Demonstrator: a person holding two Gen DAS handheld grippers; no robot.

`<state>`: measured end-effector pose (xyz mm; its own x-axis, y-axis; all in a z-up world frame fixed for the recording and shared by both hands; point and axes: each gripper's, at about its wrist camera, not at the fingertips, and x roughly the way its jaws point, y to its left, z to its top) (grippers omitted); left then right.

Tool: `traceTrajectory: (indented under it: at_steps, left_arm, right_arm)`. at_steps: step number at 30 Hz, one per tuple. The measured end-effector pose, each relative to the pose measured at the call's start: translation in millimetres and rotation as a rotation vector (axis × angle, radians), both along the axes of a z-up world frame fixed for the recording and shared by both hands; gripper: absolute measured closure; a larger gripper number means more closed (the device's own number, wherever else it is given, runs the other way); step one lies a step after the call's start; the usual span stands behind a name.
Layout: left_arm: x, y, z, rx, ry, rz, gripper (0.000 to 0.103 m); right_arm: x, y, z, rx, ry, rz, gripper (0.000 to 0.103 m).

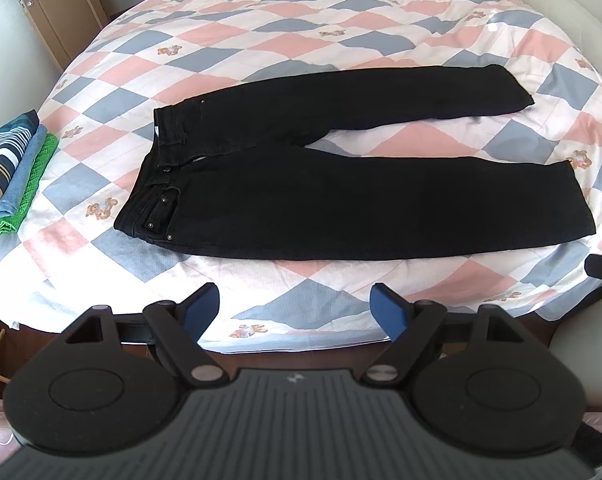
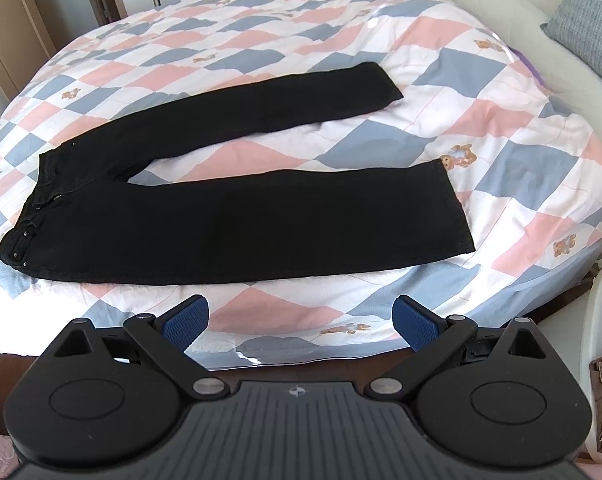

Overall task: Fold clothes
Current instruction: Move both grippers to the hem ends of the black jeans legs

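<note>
Black jeans (image 1: 301, 184) are laid flat on the checkered quilt (image 1: 285, 36), waistband to the left, legs spread apart toward the right. A small stack of folded clothes (image 1: 15, 168) is parked at the left edge. The left gripper (image 1: 295, 312) is held wide apart above the near edge, nothing gripped.

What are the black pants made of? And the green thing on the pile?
Black pants: likely denim, matte and stiff-looking, with metal rivets, a button and a zipper like jeans. Green thing: probably knitted or woven cloth; its surface shows a bumpy, open texture, though it is too small to be sure.
</note>
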<state>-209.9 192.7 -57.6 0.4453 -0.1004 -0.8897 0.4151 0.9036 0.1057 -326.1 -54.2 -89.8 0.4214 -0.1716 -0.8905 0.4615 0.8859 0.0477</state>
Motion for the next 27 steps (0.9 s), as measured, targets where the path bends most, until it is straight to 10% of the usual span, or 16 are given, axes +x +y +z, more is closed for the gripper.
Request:
traceTrajectory:
  at_steps: [27]
  left_arm:
    - [94.5, -37.0, -47.3, 0.144, 0.075, 0.129, 0.023]
  right_arm:
    - [89.7, -76.3, -57.5, 0.083, 0.148, 0.125, 0.002]
